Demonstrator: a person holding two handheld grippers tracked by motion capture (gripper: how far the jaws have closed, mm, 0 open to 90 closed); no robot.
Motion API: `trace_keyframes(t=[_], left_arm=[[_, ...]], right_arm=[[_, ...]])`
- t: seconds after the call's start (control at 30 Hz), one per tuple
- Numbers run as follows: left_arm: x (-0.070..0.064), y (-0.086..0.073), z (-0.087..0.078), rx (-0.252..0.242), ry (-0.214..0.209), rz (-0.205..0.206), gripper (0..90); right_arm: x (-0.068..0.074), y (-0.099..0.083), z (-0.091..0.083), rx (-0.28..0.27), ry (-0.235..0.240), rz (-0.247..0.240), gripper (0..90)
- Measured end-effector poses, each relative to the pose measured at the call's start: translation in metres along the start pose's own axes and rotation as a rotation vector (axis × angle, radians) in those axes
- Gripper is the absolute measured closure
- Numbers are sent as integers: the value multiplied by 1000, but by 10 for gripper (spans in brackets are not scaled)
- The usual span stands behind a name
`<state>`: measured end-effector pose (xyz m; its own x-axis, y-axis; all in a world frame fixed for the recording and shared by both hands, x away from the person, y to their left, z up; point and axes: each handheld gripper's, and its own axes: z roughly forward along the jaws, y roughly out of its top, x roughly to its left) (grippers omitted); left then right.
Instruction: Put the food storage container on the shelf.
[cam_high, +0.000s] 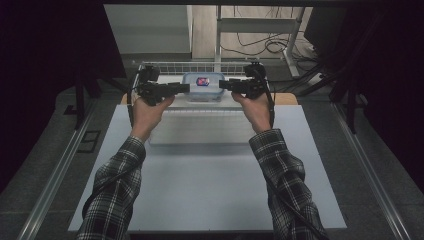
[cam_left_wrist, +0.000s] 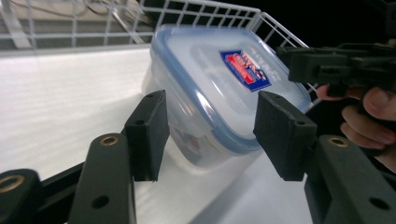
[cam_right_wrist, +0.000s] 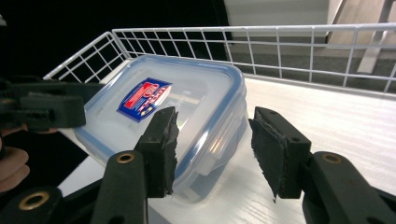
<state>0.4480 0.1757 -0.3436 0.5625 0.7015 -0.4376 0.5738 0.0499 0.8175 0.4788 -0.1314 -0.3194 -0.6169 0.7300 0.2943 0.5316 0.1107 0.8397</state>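
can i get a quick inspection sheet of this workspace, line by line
surface: white table, with a wire-walled white tray at its far edge
job's things: clear lidded container with a blue seal and a red and blue label, standing in the tray, lid on
clutter: nothing seen
grippers: left gripper open, jaws either side of one container corner, not touching; right gripper open, jaws at the opposite corner, contact unclear
cables: one black cable trails along each forearm; loose cables on the floor beyond the table
surroundings: dark curtains at both sides, a white frame behind the table
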Motion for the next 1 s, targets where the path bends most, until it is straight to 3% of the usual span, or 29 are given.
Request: trace_keyframes(t=[0.13,0.27,0.33,0.4,0.43,0.67,0.7,0.73,0.83,1.0], left_arm=[[2,-4,-2,-39,14,5,407],[6,-8,-6,-52,-5,-2,335],[5,-10,-10,-59,-9,13,298],[2,-11,-14,-64,10,46,265],[-1,-12,-18,-71,19,83,251],[-9,-19,-29,-56,40,163,143],[-12,-22,-31,-44,48,189,127],[-12,-22,-31,-44,48,189,111],[-19,-33,-33,-20,63,242,81],[-25,-44,-33,7,57,272,58]], right_arm=[[0,-1,-1,-18,-36,-18,489],[-2,-2,-5,-31,-25,-17,451],[-2,-3,-8,-32,-12,-18,419],[0,-3,-12,-38,5,-36,371],[2,-4,-13,-37,12,-39,353],[10,-9,-15,-13,33,-99,202],[12,-12,-15,1,33,-125,134],[12,-12,-15,1,33,-125,134],[11,-19,-17,-8,36,-135,79],[15,-26,-21,-3,32,-164,60]])
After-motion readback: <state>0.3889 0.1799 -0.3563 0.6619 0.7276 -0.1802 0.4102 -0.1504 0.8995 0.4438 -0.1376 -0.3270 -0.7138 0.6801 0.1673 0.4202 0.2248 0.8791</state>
